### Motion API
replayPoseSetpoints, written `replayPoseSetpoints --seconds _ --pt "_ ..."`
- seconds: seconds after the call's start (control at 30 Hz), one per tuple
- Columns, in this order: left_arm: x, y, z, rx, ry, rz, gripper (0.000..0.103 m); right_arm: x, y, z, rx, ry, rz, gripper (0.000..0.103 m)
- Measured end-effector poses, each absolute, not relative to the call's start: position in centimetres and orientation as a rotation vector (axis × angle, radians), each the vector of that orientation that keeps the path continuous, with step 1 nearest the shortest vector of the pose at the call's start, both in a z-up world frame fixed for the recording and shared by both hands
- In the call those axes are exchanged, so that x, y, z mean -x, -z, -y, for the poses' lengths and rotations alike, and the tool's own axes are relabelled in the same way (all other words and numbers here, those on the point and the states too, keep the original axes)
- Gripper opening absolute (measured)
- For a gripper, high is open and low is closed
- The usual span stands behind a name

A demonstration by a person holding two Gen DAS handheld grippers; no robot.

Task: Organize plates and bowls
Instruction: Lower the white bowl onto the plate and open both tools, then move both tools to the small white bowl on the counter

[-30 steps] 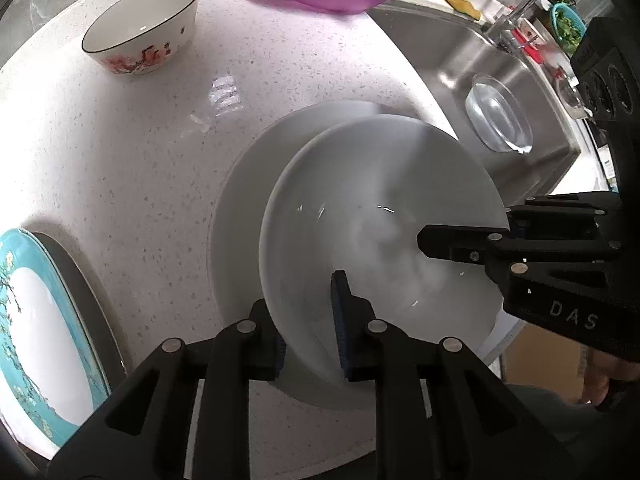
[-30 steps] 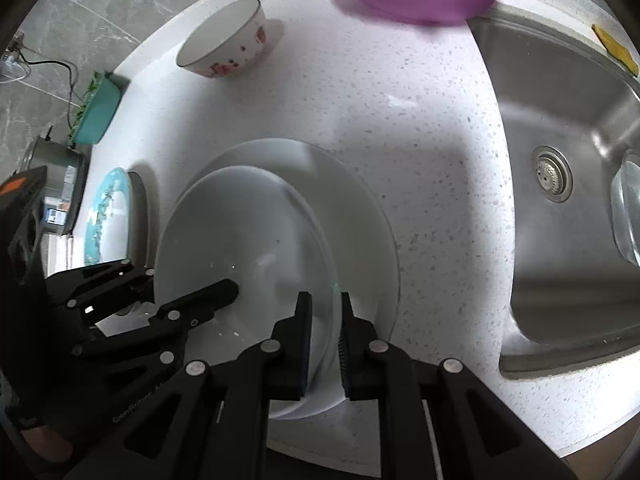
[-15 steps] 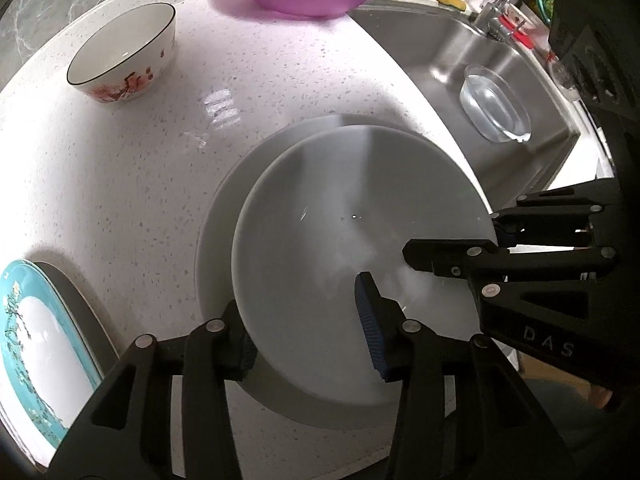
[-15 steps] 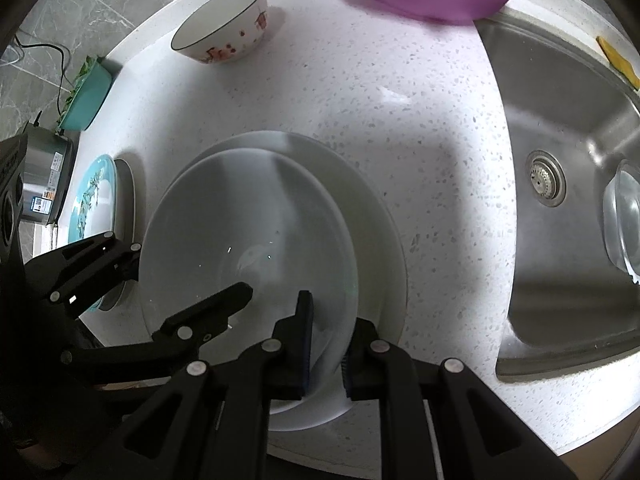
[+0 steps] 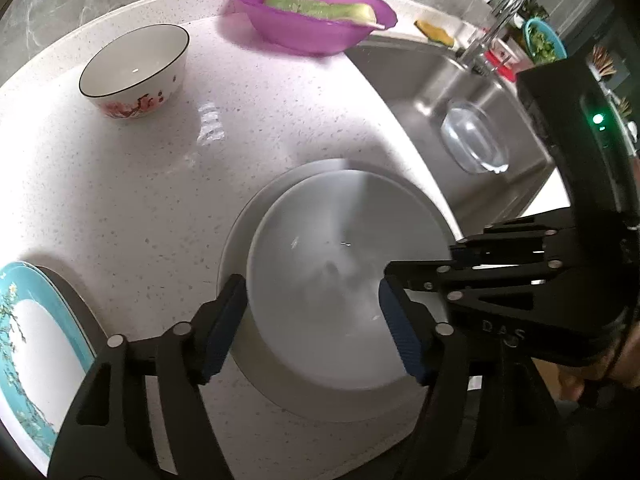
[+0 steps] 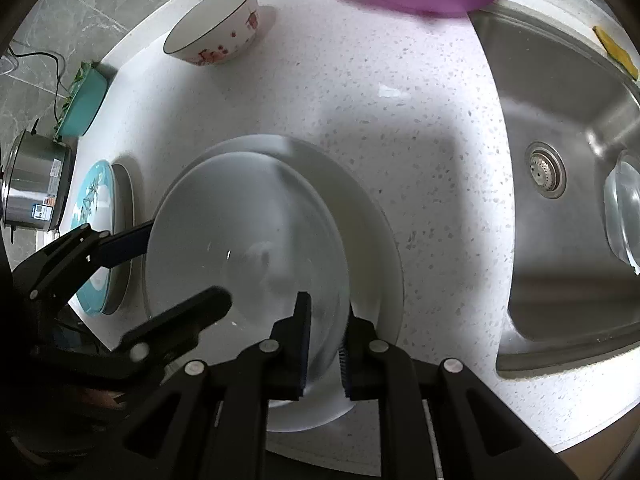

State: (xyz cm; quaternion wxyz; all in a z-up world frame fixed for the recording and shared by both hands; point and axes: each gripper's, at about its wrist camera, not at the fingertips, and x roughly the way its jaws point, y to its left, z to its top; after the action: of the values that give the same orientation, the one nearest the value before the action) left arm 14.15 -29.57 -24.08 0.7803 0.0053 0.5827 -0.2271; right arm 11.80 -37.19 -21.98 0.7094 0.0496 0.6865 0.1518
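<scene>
Your right gripper [image 6: 324, 344] pinches the white bowl's [image 5: 340, 280] near rim, steadying it on the white plate [image 6: 372, 236] beside the sink [image 6: 568, 120]. Your left gripper [image 5: 312, 328], jaws just opened wide, straddles the rim without touching.

white bowl [image 5: 320, 276] | upright, on white plate [image 6: 372, 240] (slightly off-centre) | speckled counter [image 5: 140, 200]

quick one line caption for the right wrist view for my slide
Right gripper clamps the rim of a white bowl on a white plate, left gripper jaws just opened.
</scene>
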Motion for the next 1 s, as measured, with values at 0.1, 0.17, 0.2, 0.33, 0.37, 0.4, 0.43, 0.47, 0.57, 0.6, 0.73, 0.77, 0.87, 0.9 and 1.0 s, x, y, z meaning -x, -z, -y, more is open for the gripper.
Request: replayPoseSetpoints --seconds 0.1,0.17,0.2,0.33,0.37,0.4,0.43,0.47,0.57,0.6,0.73,0.77,0.87,0.9,1.0 --pt "-14.1 23.4 29.1 -0.008 0.494 -1.247 0.069 -11.9 21.9 37.0 -0.106 -0.340 -1.523 0.021" --pt "-14.1 22.6 28.5 0.013 0.495 -1.231 0.075 -11.8 21.8 36.8 -0.115 -0.350 -1.522 0.027" --pt "-14.1 22.2 28.0 0.021 0.481 -1.226 0.086 -11.8 21.8 36.7 -0.116 -0.353 -1.523 0.033" --pt "-14.2 21.1 26.1 0.110 0.477 -1.212 0.097 -11.7 21.4 36.1 -0.097 -0.359 -1.517 0.060" --pt "-14.2 20.7 25.7 0.129 0.479 -1.207 0.097 -11.7 21.1 36.0 -0.086 -0.357 -1.508 0.068" --pt "-14.3 20.2 25.3 0.142 0.480 -1.203 0.097 -11.6 20.7 35.9 -0.079 -0.355 -1.500 0.073" --pt "-14.4 19.5 24.8 0.149 0.472 -1.190 0.097 -11.6 20.4 35.9 -0.086 -0.356 -1.494 0.073" --pt "-14.6 18.9 24.5 0.150 0.466 -1.180 0.097 -11.7 20.1 36.0 -0.090 -0.355 -1.491 0.073" --pt "-15.4 17.1 23.3 0.168 0.458 -1.162 0.097 -11.9 18.9 36.4 -0.094 -0.342 -1.475 0.075" --pt "-15.9 16.4 22.7 0.177 0.446 -1.161 0.097 -12.0 18.4 36.4 -0.099 -0.339 -1.477 0.075" --pt "-18.4 14.4 19.5 0.187 0.387 -1.148 0.097 -12.3 15.9 36.8 -0.106 -0.352 -1.450 0.075" --pt "-19.3 13.9 18.5 0.171 0.358 -1.146 0.097 -12.8 14.9 36.9 -0.108 -0.352 -1.431 0.075" --pt "-22.4 12.4 15.4 0.123 0.288 -1.117 0.097 -15.1 11.7 36.6 -0.129 -0.389 -1.328 0.075" --pt "-23.3 12.2 15.0 0.110 0.276 -1.111 0.097 -16.5 10.5 36.0 -0.127 -0.405 -1.281 0.075" --pt "-27.8 12.9 13.4 0.060 0.251 -1.144 0.097 -19.7 8.7 33.6 -0.088 -0.439 -1.202 0.075"
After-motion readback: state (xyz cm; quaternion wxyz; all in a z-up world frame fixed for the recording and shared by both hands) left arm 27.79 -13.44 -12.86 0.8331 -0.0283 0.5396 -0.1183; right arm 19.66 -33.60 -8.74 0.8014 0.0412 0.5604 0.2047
